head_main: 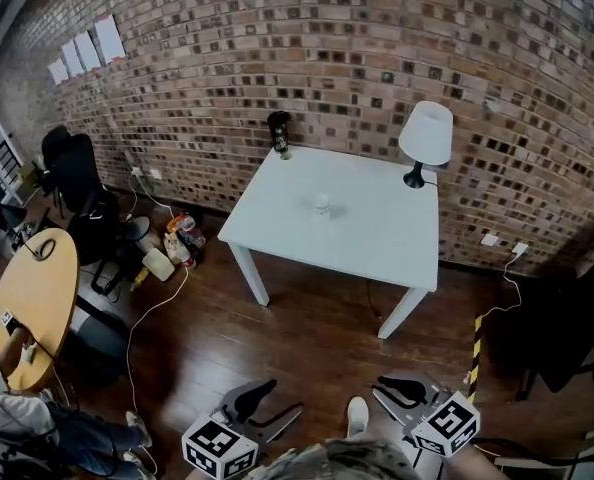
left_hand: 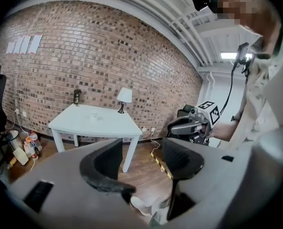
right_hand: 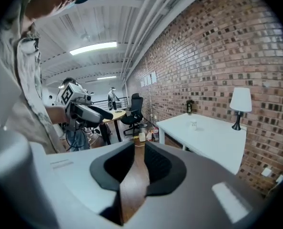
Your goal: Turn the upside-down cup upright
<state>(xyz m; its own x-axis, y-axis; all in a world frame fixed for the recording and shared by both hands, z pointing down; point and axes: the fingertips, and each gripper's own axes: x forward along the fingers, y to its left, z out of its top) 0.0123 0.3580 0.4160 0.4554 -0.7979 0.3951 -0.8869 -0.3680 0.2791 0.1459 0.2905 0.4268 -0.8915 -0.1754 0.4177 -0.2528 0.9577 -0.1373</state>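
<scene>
Cup (head_main: 322,204): it stands alone near the middle of the white table (head_main: 387,243), far from me across the wood floor. It is too small in every view to confirm its orientation. Lamp (head_main: 424,140): far right corner, well apart from the cup.

Left gripper (left_hand: 141,152): jaws wide apart, nothing between. Right gripper (right_hand: 139,162): jaws parted by a narrow gap, nothing between.

I hold both low and near my body because the table is out of reach. I judge the approach not yet begun.
</scene>
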